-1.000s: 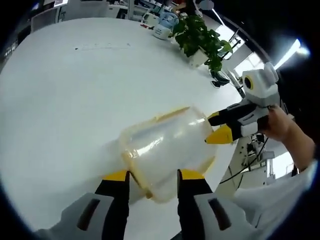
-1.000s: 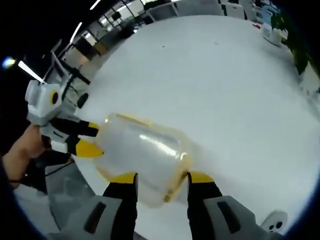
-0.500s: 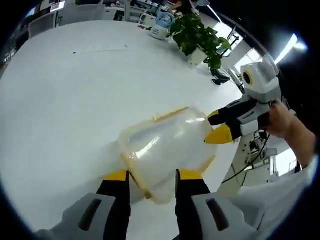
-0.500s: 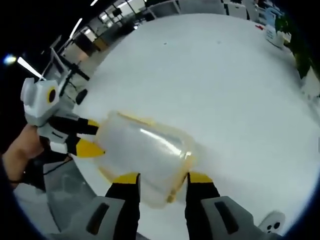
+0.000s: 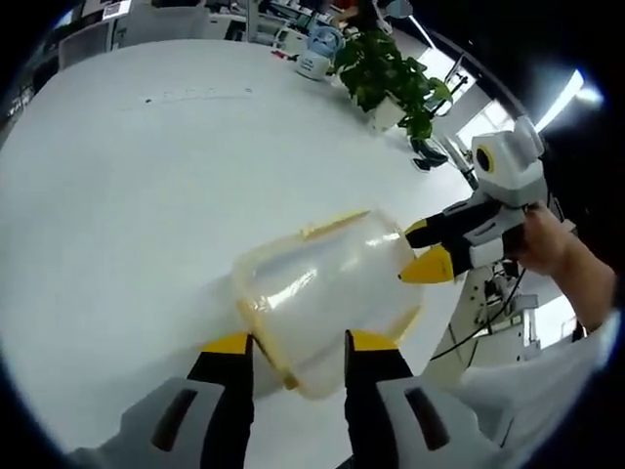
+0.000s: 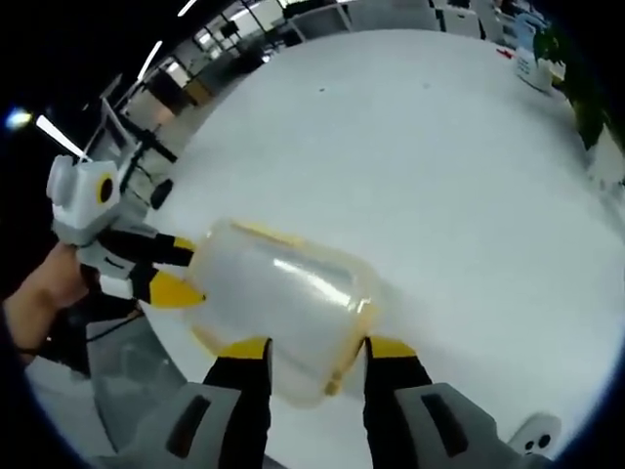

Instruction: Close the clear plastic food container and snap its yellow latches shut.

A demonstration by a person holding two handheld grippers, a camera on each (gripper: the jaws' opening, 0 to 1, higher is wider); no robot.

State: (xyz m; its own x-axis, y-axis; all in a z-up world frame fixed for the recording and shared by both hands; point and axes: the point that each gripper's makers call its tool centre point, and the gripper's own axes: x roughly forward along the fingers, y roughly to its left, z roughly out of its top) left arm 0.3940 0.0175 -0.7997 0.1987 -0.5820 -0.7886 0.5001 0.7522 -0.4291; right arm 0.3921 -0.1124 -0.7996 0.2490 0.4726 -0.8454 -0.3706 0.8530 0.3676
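The clear plastic food container point(image 5: 322, 293) with yellow trim lies on its side on the white table point(image 5: 146, 195), close to the table's edge. In the left gripper view, my left gripper point(image 5: 298, 347) has its jaws on either side of the container's near end, pressed against it. My right gripper point(image 5: 430, 249) comes in from the right, its yellow tips at the far end. In the right gripper view the same container point(image 6: 283, 298) lies between my right gripper's point(image 6: 314, 352) jaws, and the left gripper point(image 6: 161, 269) meets its far end. I cannot make out the latches' position.
A potted plant point(image 5: 391, 73) and a blue-and-white kettle point(image 5: 317, 54) stand at the table's far side. The table edge runs just past the container, with a chair base point(image 5: 488, 293) below. A person's hand point(image 5: 557, 249) holds the right gripper. A small white object point(image 6: 532, 435) lies nearby.
Both grippers stay at the container's two ends and the container has not moved. The views only wobble slightly.
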